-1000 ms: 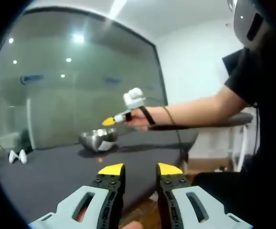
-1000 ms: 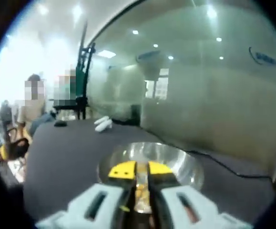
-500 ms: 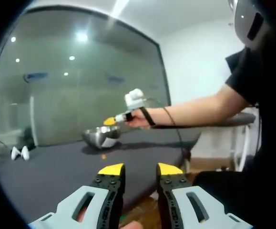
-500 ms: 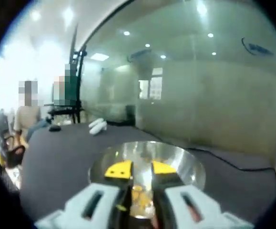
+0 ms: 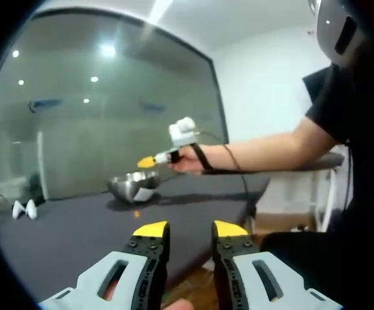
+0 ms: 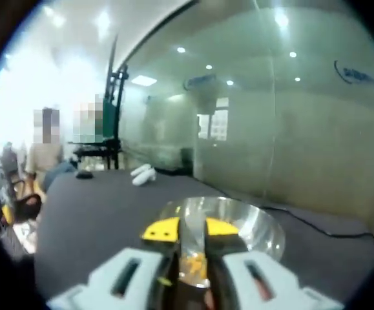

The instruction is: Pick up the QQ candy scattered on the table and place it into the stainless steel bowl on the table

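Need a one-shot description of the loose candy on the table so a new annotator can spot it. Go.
In the left gripper view, start at the dark grey table and find the shiny steel bowl near its far edge, under the right gripper. On the tabletop just in front of that bowl lies one small orange candy. It is the only bright speck on the bare dark surface; the two white objects lie far off to the left.

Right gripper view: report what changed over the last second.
The right hand-held gripper over the stainless steel bowl parted its jaws slightly; whether the orange candy between them dropped is unclear. The left hand-held gripper stayed open and idle.
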Tool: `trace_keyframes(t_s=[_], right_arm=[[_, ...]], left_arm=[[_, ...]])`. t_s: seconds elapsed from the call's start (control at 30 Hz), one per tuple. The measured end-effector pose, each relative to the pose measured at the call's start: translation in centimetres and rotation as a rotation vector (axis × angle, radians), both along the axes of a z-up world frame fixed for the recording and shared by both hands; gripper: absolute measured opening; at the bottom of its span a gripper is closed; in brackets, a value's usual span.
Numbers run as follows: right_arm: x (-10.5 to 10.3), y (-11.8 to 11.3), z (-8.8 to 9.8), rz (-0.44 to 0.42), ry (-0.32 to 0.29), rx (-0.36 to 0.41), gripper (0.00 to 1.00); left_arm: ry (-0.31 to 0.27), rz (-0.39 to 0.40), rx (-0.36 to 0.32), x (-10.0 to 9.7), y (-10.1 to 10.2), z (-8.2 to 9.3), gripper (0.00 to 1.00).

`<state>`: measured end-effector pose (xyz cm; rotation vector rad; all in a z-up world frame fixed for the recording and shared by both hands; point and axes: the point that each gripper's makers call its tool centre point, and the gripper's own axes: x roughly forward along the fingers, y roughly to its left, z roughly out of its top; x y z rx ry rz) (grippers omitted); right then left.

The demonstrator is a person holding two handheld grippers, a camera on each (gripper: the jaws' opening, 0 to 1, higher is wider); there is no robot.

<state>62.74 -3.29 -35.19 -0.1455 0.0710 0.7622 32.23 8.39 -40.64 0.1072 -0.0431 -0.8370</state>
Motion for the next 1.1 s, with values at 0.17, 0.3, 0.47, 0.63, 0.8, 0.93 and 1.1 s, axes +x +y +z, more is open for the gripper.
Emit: trace_keyframes(t_s=[0.17, 0.3, 0.47, 0.63, 0.8, 0.93, 1.1], right_arm=[[-2.7, 0.1, -0.3, 0.051, -0.007, 0.006, 0.17], [-5.4, 0.1, -1.8, 0.087, 0.004, 0.015, 0.17], [-8.8, -0.1, -3.3, 0.164, 0.034, 0.033, 0.21], [-11.5, -1.4, -4.8, 0.147, 0.006, -0.028, 0.22], [-12.3, -2.9, -7.3, 0.117, 0.053, -0.013, 0.22], [-12.1, -3.3, -8.0, 0.095, 0.068, -0.009, 0.22], [-11.6, -2.8, -8.6, 0.100, 0.081, -0.007, 0.21]], left_arm=[[0.000, 0.039, -0.024, 0.5, 1.1, 0.3, 0.31], [0.003, 0.040, -0.021, 0.6, 1.3, 0.2, 0.31], [-0.004, 0.030, -0.016, 0.5, 1.2, 0.4, 0.31], [-0.008, 0.036, -0.019, 0.5, 1.4, 0.6, 0.31], [-0.007, 0.040, -0.022, 0.6, 1.6, 0.5, 0.31], [-0.010, 0.034, -0.016, 0.7, 1.4, 0.5, 0.31], [-0.017, 0.033, -0.019, 0.6, 1.4, 0.8, 0.31]])
